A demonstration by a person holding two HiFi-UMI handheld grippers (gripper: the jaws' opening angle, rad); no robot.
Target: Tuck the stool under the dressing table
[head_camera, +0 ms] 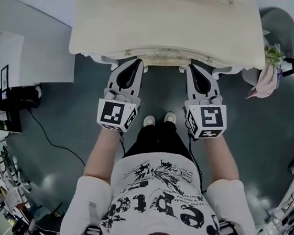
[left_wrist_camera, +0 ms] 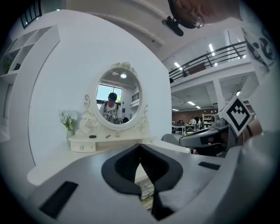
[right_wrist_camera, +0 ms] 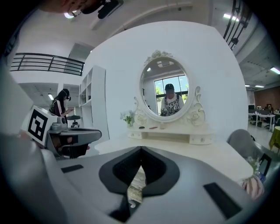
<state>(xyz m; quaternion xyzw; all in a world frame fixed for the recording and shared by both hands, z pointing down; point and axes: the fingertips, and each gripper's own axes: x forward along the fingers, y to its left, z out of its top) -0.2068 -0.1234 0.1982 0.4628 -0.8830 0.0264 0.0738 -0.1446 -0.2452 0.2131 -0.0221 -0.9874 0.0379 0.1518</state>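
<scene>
Closest below the head camera, a white T-shirt (head_camera: 163,206) with black print filled the lower frame, and two bare forearms reached forward from it, each holding a gripper topped by a marker cube. Beyond them a pair of white shoes (head_camera: 160,119) stood on the dark floor (head_camera: 77,127). The left gripper (head_camera: 136,61) and the right gripper (head_camera: 190,67) lay side by side and roughly parallel, with their tips at the front edge of the cream dressing table (head_camera: 168,27). Only a narrow ornate strip of the stool (head_camera: 166,62) showed between them; the rest sat beneath the table top. In the left gripper view the jaws of the left gripper (left_wrist_camera: 140,146) stood a sliver apart, closed on a patterned cream edge of the stool (left_wrist_camera: 146,188). The right gripper (right_wrist_camera: 141,149) pinched the stool (right_wrist_camera: 136,183) in the same way. Both gripper views looked across the table top to an oval mirror (right_wrist_camera: 168,89) in a carved frame, with a small vase of white flowers (right_wrist_camera: 128,118) beside it.
</scene>
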